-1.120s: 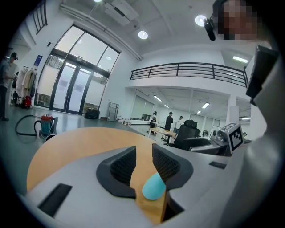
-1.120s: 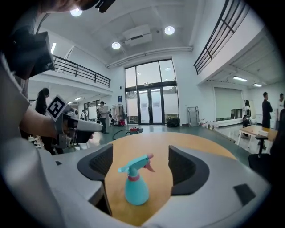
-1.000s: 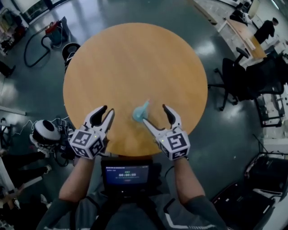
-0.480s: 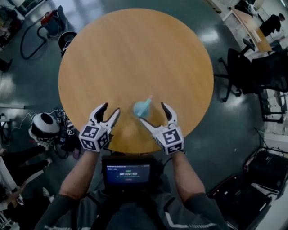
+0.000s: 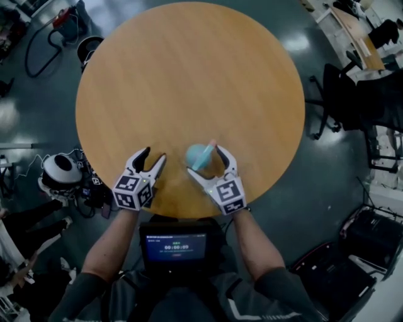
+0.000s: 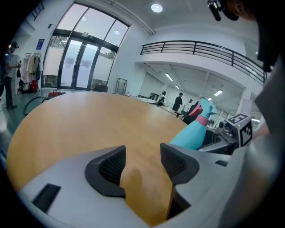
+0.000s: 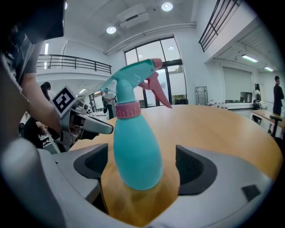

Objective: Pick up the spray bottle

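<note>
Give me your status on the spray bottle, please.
Left hand-held gripper, right hand-held gripper: open, just widened. Spray bottle upright between right jaws, ungripped. Path clear.

The pale grey plastic left gripper (image 5: 154, 154) and right gripper (image 5: 203, 160) each have black ribbed pads (image 6: 111, 164) and a cube of black-and-white square markers (image 5: 132, 192). The person wears dark grey sleeves (image 5: 79, 292) and a small dark screen (image 5: 176, 244) at the chest.

A round wooden counter (image 5: 189, 69) stands on a dark, glossy floor (image 5: 308, 201), with black office chairs (image 5: 343, 104) off to one side. Tall glass doors (image 6: 80, 62) let in daylight beside a railed balcony (image 6: 200, 46). Round ceiling lights (image 7: 167, 6) glow overhead.
</note>
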{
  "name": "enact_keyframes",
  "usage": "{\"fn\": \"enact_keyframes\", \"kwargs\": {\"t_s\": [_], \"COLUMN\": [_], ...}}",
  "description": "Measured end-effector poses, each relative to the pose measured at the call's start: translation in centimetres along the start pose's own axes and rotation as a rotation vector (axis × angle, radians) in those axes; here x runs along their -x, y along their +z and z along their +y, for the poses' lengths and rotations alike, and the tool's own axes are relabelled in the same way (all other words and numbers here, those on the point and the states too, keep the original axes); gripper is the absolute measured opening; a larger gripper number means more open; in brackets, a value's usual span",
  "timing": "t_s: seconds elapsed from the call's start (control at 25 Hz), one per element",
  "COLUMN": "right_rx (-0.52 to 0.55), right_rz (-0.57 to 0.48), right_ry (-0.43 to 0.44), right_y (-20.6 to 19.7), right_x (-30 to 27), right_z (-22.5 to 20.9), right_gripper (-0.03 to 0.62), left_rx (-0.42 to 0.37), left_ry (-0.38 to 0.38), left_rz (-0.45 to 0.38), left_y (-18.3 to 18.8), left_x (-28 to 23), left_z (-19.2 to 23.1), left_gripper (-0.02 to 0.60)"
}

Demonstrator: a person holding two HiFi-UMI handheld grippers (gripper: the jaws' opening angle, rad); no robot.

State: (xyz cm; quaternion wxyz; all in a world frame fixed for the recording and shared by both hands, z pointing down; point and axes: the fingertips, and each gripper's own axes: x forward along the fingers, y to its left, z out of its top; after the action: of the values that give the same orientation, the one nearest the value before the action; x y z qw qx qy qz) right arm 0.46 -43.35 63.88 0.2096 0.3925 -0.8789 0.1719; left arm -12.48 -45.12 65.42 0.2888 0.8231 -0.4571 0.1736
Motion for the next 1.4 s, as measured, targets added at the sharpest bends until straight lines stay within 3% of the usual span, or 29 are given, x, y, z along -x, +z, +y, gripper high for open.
{"fn": "enact_keyframes", "kwargs": {"t_s": [0.2, 0.52, 0.64, 1.16, 1.4], "right_rx": [0.012, 0.025, 0.082, 0.159, 0.169], "right_rz": [0.001, -0.029, -0.036, -0.042, -0.043], "right_ry": [0.024, 0.011, 0.019, 0.018, 0.006], "right_y": [-0.6, -0.2, 0.0, 0.5, 0.5], "right_x": [-1.6, -3.1, -3.5, -4.9, -4.9], "right_z": [0.8, 0.6, 0.5, 1.5, 1.3], "right_gripper": [0.489, 0.503, 0.503, 0.502, 0.443], "left_rx": [-0.009, 0.007, 0.017, -0.01, -0.007], "left_ry": [0.056, 0.06, 0.073, 0.023, 0.025], "left_rz": [0.031, 0.025, 0.026, 0.004, 0.003], "left_y": [-0.7, -0.5, -0.1, 0.9, 0.5], "left_x": [-0.1, -0.5, -1.0, -1.6, -1.0], "left_z": [1.1, 1.5, 1.4, 0.4, 0.2], "left_gripper": [0.238, 0.23, 0.23, 0.186, 0.186]}}
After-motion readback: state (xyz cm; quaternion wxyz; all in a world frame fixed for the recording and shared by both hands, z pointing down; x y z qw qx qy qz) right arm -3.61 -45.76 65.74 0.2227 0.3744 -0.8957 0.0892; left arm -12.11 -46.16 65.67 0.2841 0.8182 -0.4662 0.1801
